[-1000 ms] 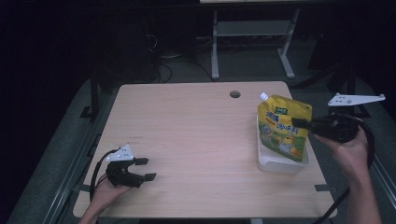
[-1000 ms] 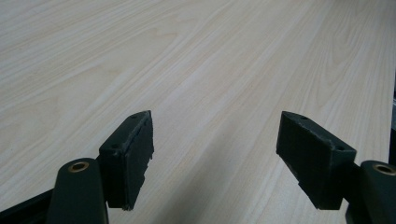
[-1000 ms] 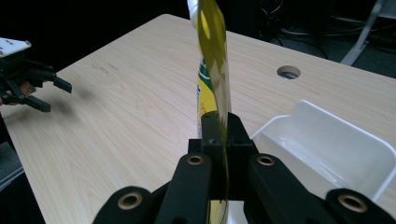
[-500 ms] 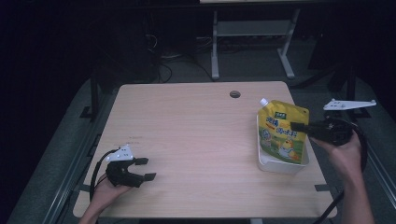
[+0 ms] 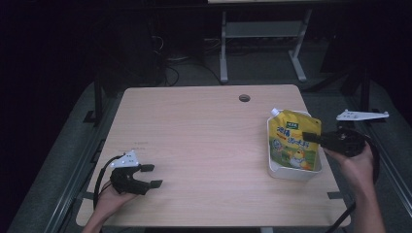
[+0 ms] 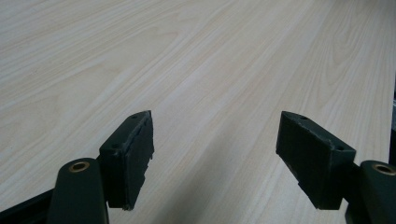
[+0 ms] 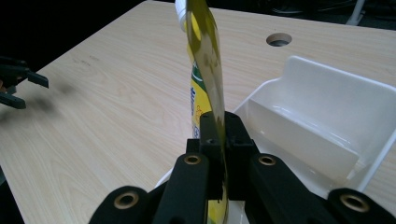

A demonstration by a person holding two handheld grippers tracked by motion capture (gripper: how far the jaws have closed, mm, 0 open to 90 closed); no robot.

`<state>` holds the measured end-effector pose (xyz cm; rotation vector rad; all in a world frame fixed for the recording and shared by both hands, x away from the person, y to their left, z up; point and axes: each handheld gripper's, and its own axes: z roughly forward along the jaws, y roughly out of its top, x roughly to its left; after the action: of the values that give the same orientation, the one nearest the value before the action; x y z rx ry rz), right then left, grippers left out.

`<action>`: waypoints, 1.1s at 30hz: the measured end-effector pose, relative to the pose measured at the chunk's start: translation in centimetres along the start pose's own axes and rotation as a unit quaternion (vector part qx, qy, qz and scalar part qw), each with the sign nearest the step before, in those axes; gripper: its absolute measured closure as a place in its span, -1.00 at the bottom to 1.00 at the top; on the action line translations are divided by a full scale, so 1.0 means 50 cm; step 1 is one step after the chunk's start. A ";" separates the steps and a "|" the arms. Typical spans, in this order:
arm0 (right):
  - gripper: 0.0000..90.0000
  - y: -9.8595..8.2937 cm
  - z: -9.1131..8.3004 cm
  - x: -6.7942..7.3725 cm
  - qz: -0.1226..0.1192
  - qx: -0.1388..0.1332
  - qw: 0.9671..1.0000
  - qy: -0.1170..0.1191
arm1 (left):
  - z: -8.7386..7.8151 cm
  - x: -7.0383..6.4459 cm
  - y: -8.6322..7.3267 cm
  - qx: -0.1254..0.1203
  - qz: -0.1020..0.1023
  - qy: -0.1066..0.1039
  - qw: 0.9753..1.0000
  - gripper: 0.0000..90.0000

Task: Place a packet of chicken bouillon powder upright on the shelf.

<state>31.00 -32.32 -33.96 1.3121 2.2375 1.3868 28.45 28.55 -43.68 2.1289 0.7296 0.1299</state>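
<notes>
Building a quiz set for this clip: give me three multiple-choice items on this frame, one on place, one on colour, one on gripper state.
1. Where is the pouch?
A. Flat at the table's middle
B. Upright at the white bin, near the table's right edge
C. On the floor

2. What is the pouch's main colour?
A. Yellow
B. Red
C. Blue

3. What state is the left gripper in?
A. Shut on the pouch
B. Shut on nothing
C. Open, over bare table

Answers:
1. B: the high view shows the pouch standing at the bin, held by the right gripper.
2. A: its printed face is yellow in the high view, with a white spout at the top.
3. C: the left gripper view shows its jaws wide apart with only wood grain between them.
</notes>
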 end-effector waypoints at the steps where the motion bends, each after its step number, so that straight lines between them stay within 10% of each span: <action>1: 0.95 -0.002 0.000 -0.001 0.001 0.000 1.000 0.000 | 0.000 0.000 0.000 0.000 0.000 0.000 1.000 -0.39; 33: 0.91 -0.081 -0.018 -0.045 0.048 -0.016 0.999 0.000 | 0.010 -0.004 0.001 0.005 -0.001 -0.005 1.000 -0.39</action>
<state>29.50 -35.27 -37.31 1.4269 2.1677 1.4479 28.49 28.06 -43.92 2.1372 0.7276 0.1161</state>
